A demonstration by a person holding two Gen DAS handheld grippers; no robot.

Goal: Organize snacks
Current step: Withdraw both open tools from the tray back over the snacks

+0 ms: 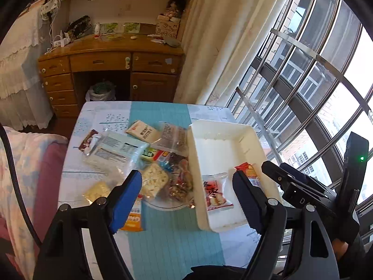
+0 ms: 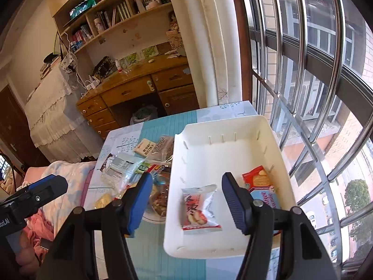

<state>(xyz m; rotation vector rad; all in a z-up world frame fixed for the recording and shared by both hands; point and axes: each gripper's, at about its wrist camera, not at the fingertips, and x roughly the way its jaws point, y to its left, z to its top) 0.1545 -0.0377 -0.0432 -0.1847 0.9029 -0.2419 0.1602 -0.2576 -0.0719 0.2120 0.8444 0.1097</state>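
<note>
A white plastic tray [image 1: 233, 126] [image 2: 221, 119] lies on the right side of the table. Inside it are a white-and-red snack packet [image 1: 215, 191] [image 2: 200, 207] and a red-and-blue biscuit packet [image 1: 249, 172] [image 2: 258, 182]. Left of the tray, a heap of snack packets [image 1: 130, 149] [image 2: 130, 165] partly rests on a clear plate [image 1: 163, 204]. An orange packet [image 1: 132, 219] sits at the heap's near edge. My left gripper [image 1: 186, 175] hovers open over the plate and the tray's left wall, empty. My right gripper [image 2: 186, 177] hangs open above the tray's near half, holding nothing.
The table carries a pale blue patterned cloth [image 1: 172, 238]. A barred window [image 2: 303, 70] runs close along its right side. A bed with a floral blanket [image 1: 30, 163] lies at the left, and a wooden desk [image 1: 109, 56] stands beyond the far edge.
</note>
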